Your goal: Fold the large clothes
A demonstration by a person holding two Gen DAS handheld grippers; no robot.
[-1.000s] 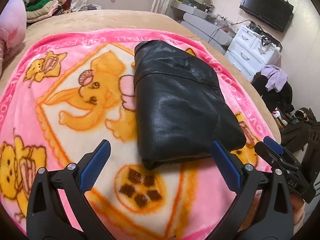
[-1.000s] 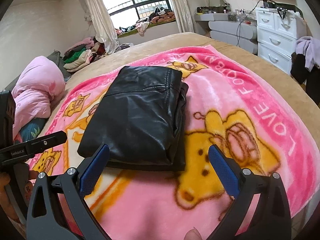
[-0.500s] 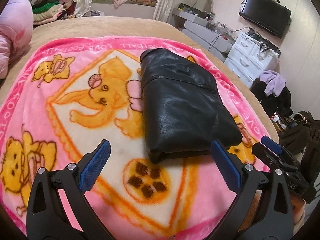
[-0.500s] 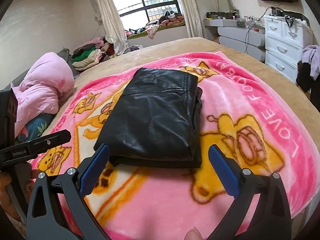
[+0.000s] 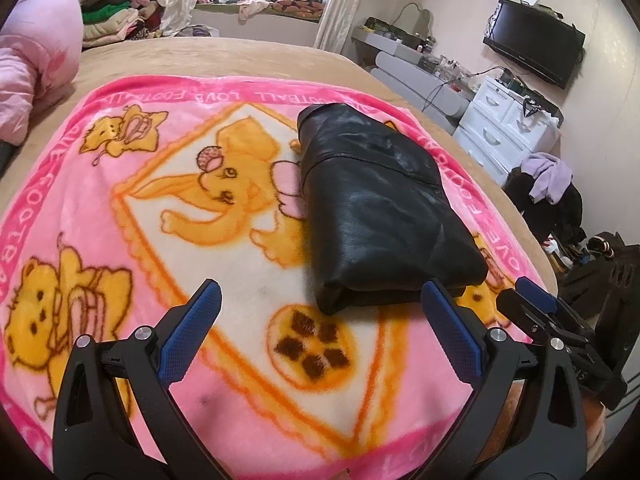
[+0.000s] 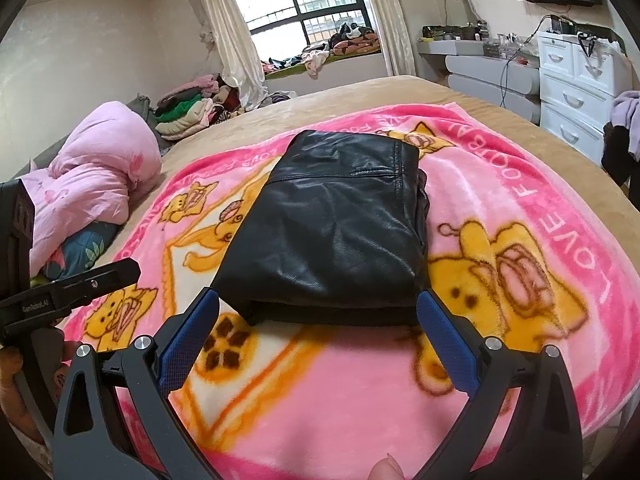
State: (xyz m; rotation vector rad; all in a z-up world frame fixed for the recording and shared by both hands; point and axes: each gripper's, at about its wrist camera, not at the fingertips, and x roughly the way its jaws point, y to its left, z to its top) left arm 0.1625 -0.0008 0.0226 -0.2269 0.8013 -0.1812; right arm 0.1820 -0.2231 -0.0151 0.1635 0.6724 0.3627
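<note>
Both claws, left claw [image 5: 318, 332] and right claw [image 6: 318, 330], hang spread wide and empty because the shiny black leather garment [image 6: 332, 232] looks folded.

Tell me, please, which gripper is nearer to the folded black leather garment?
Right. The right gripper sits open just before the black leather garment's near edge; the left gripper is open too, off its near left corner.

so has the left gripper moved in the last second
Yes. The left gripper has backed away from the folded black leather garment: the pink blanket shows more of its near edge, and the garment looks farther off.
</note>
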